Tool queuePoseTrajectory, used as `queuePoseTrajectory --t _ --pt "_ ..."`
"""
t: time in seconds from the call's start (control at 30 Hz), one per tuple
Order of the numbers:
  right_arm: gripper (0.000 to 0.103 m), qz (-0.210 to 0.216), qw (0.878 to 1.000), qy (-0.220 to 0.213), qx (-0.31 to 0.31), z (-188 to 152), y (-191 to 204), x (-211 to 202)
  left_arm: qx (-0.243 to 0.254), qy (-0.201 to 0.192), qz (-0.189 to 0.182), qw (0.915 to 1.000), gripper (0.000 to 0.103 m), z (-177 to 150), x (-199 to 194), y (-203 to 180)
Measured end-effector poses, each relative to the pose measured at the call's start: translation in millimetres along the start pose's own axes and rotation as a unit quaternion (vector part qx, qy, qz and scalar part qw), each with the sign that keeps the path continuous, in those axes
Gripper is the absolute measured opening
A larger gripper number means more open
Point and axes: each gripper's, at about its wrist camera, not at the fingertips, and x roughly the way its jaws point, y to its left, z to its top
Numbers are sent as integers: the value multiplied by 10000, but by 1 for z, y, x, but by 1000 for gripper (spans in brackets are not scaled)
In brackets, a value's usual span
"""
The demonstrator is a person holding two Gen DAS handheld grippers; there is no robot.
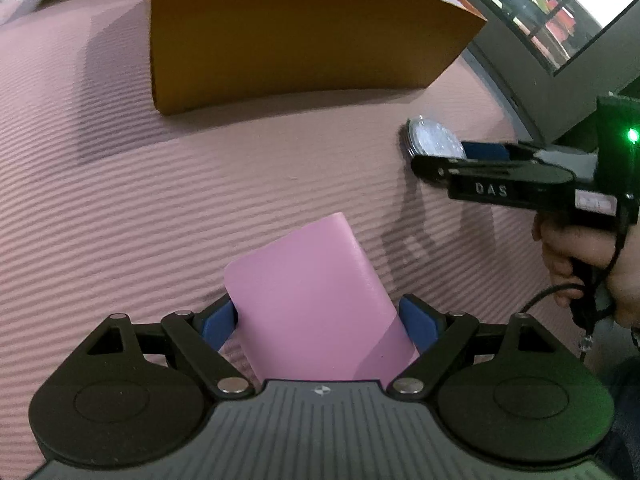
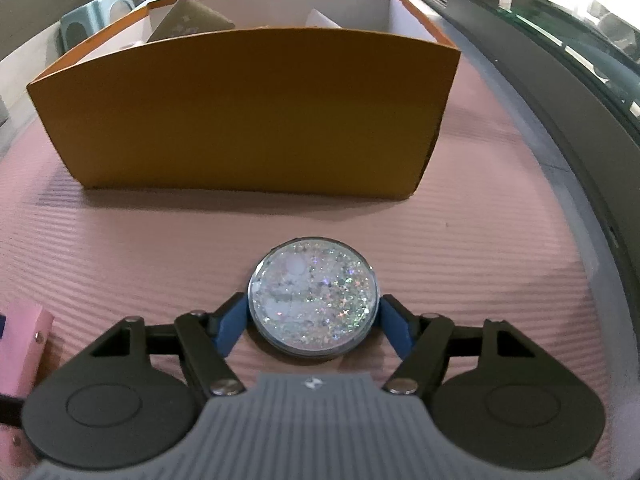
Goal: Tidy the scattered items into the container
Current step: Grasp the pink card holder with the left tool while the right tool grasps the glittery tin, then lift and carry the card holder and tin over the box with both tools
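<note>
Left wrist view: the left tongs (image 1: 322, 322) stand part-way open with one pink case (image 1: 316, 300) between the blue pads (image 1: 219, 326); the left pad touches its edge and the right pad sits at or just off the other edge, so the grip reads as closed on the case, which looks lifted clear of the ribbed pink mat (image 1: 120, 200). One orange box (image 1: 296, 36) stands ahead on the mat, well apart. To the right, a hand (image 1: 588, 264) carries the right tongs (image 1: 436, 160) at one glitter disc (image 1: 434, 142) near the mat's edge. Right wrist view: the right tongs (image 2: 312, 322) are about half open, both pads (image 2: 232, 324) against the rim of the disc (image 2: 312, 300), which lies flat on the mat (image 2: 460, 248) in front of the box (image 2: 248, 120). Firm the squeeze across the widest part before lifting, keep the disc level, clear the near wall, then release inside. The box already holds at least two items, partly hidden.
</note>
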Motion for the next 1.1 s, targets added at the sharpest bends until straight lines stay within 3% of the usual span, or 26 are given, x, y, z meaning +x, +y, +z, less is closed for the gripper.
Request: queuePoseTrajectory --t 0.53,0.83,1.1 --pt "73 127 9999 -24 63 -11 6 -45 -20 -316 -33 9995 101 -4 -26 -1" --pt "73 102 9999 12 122 -20 28 -87 -54 -500 -93 9987 101 -26 -50 3" --pt "73 62 9999 -85 -22 -17 43 -119 161 -654 -127 9976 101 -24 -65 3"
